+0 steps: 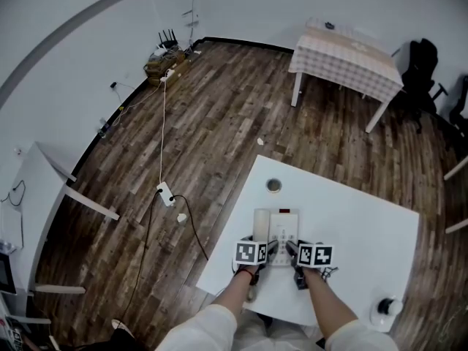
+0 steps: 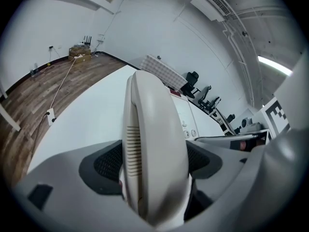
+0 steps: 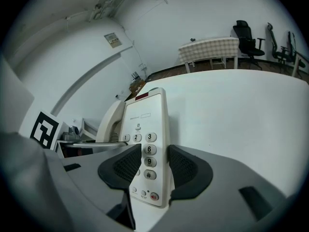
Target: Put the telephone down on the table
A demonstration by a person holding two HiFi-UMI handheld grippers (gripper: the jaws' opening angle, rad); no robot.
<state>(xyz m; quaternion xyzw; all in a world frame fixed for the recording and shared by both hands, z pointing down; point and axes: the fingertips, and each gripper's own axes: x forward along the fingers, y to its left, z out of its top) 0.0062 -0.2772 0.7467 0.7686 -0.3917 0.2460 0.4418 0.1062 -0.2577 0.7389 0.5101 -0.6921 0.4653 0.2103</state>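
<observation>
White rectangular table [image 1: 365,221] had the cream push-button telephone [image 3: 147,139] over its 6 o'clock edge; contact with the tabletop could not be confirmed. Left gripper [image 1: 269,248] was clamped on the cream handset [image 2: 154,129], at the keypad's 9 o'clock. Right gripper [image 1: 291,248] pinched the keypad body.

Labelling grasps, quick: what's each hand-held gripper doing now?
Left hand-held gripper: closed on the handset.
Right hand-held gripper: closed on the telephone base.

Partly hidden
Right gripper's [image 3: 157,170] one jaw hides the cream push-button telephone's [image 3: 145,115] keys beside 6 and 9; left gripper's [image 2: 155,166] jaws hide the curved cream handset's [image 2: 154,129] near end.
</observation>
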